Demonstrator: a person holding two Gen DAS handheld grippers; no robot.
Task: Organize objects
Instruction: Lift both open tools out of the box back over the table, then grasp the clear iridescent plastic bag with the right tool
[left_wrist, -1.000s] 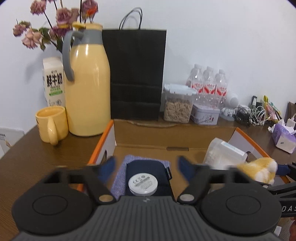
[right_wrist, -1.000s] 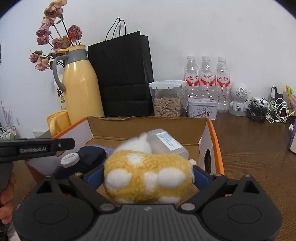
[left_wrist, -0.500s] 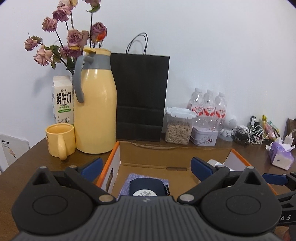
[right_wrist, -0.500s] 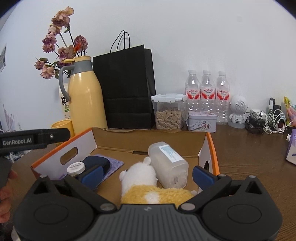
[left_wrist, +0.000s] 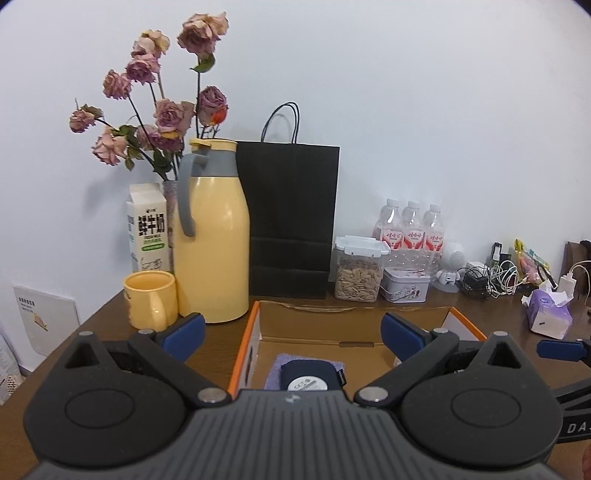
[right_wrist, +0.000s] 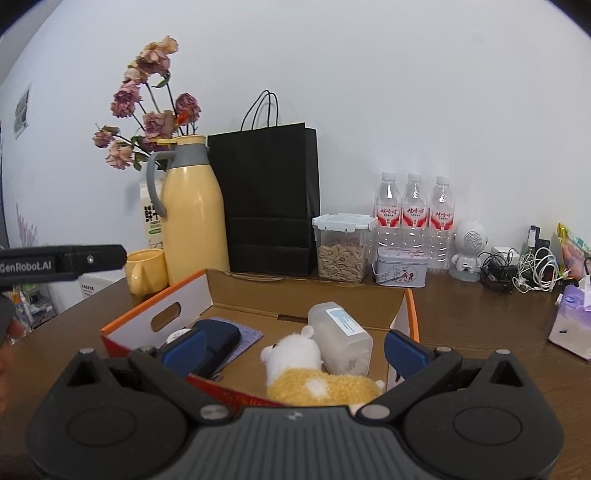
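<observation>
Standing along the brown wooden table's back edge: thermos, black bag; left gripper and right gripper gape wide, empty.

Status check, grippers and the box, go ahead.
Left gripper open. Right gripper open. Plush toy, bottle, pouch in cardboard box. Nothing blocking.

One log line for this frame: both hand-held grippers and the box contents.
left hand-held gripper: open, empty | right hand-held gripper: open, empty | orange-edged cardboard box: yellow-and-white plush toy, translucent plastic bottle, dark blue pouch
</observation>
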